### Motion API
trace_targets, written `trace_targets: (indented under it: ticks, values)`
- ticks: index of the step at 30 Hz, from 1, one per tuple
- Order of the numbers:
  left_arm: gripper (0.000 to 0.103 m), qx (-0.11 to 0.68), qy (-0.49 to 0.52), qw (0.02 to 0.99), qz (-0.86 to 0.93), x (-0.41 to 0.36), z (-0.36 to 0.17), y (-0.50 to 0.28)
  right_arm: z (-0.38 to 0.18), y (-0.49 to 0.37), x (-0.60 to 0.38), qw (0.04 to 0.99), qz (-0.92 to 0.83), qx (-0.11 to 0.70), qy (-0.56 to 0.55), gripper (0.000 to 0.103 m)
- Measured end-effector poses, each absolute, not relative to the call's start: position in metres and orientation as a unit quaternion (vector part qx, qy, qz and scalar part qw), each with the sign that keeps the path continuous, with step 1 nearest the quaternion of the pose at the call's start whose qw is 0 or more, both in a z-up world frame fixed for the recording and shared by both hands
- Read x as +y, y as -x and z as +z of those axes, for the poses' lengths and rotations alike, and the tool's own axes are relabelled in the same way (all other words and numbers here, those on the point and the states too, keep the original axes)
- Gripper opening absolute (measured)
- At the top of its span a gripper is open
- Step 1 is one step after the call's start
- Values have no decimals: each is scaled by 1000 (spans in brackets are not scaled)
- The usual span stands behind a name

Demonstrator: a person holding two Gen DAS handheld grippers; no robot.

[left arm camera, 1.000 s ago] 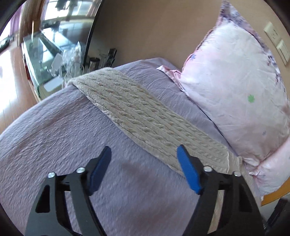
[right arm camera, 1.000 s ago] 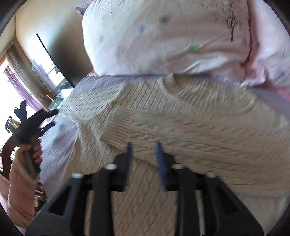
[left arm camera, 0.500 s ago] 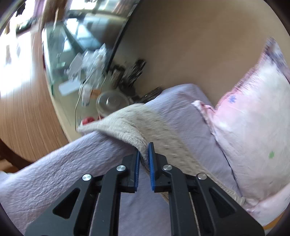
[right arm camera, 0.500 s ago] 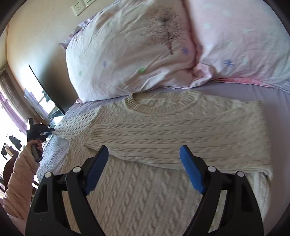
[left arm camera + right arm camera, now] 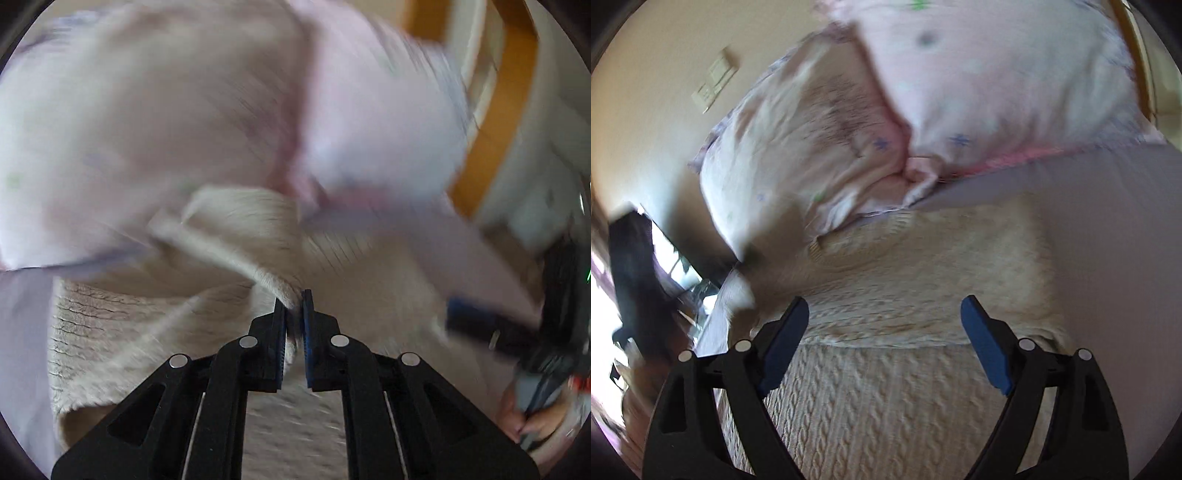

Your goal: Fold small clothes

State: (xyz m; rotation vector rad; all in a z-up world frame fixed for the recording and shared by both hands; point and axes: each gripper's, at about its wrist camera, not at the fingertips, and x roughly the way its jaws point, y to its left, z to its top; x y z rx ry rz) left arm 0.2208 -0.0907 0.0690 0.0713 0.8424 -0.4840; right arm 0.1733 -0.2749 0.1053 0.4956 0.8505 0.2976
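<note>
A cream cable-knit sweater (image 5: 894,387) lies on a lilac bedspread (image 5: 1108,240), one sleeve folded across its chest. My left gripper (image 5: 294,306) is shut on the other sleeve (image 5: 229,254) and holds it lifted over the sweater body (image 5: 110,332); the view is motion-blurred. My right gripper (image 5: 884,325) is open and empty, hovering above the sweater's chest. It also shows at the right edge of the left wrist view (image 5: 480,325). The left gripper appears as a dark blur at the left of the right wrist view (image 5: 631,266).
Two pale pink patterned pillows (image 5: 960,92) lean against the wall at the head of the bed, just beyond the sweater's collar (image 5: 849,251). A wooden headboard edge (image 5: 491,122) shows at the right. Wall switches (image 5: 714,83) sit above the pillows.
My left gripper, shut on the sleeve at the bed's edge, has swung it up and over toward the sweater's middle. My right gripper stays open and has drifted slightly.
</note>
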Motion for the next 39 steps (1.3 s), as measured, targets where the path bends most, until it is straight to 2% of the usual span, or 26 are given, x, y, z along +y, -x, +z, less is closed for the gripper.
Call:
trace_targets:
  ticks: [3, 6, 8, 10, 11, 15, 18, 19, 20, 21, 23, 28, 30, 31, 32, 34, 39]
  values:
    - [8, 434, -74, 868, -229, -115, 33, -212, 89, -171, -303, 853, 123, 422, -282, 83]
    - [15, 408, -36, 883, -230, -79, 46, -199, 80, -175, -320, 841, 115, 437, -297, 74]
    - [27, 386, -8, 897, -215, -44, 63, -185, 77, -181, -320, 838, 117, 442, -297, 70]
    - [50, 364, -5, 914, -178, -16, 78, -169, 74, -198, -309, 833, 116, 454, -293, 62]
    - [54, 353, -5, 923, -155, -1, 84, -157, 75, -204, -304, 833, 115, 458, -289, 56]
    - [70, 349, 11, 931, -107, 40, 82, -129, 90, -237, -247, 847, 130, 468, -216, 56]
    - [82, 359, 38, 928, -98, 63, 72, -108, 82, -274, -194, 850, 78, 504, -131, 56]
    - [86, 360, 41, 927, -97, 68, 72, -102, 76, -281, -188, 849, 59, 514, -108, 53]
    - [88, 361, 42, 927, -93, 73, 70, -95, 68, -288, -182, 847, 36, 524, -84, 20]
    - [90, 360, 37, 929, -80, 81, 69, -88, 59, -293, -182, 843, 24, 532, -73, 5]
    - [90, 357, 35, 931, -69, 92, 68, -80, 58, -292, -198, 845, 30, 524, -102, 6]
    - [91, 358, 62, 930, -53, 119, 59, -66, 122, -211, -269, 898, 48, 379, -218, 6]
    - [91, 365, 79, 926, -51, 127, 52, -62, 117, -183, -288, 895, 23, 383, -227, 15]
    - [91, 371, 88, 923, -51, 131, 47, -58, 107, -170, -296, 889, 6, 400, -224, 25]
    - [91, 375, 92, 921, -53, 133, 44, -55, 96, -153, -307, 880, -14, 420, -223, 47]
    - [91, 385, 104, 915, -63, 136, 36, -45, 85, -128, -323, 870, -18, 429, -242, 70]
    - [90, 418, 113, 896, -94, 136, 17, -23, 76, -56, -353, 851, 1, 453, -265, 71]
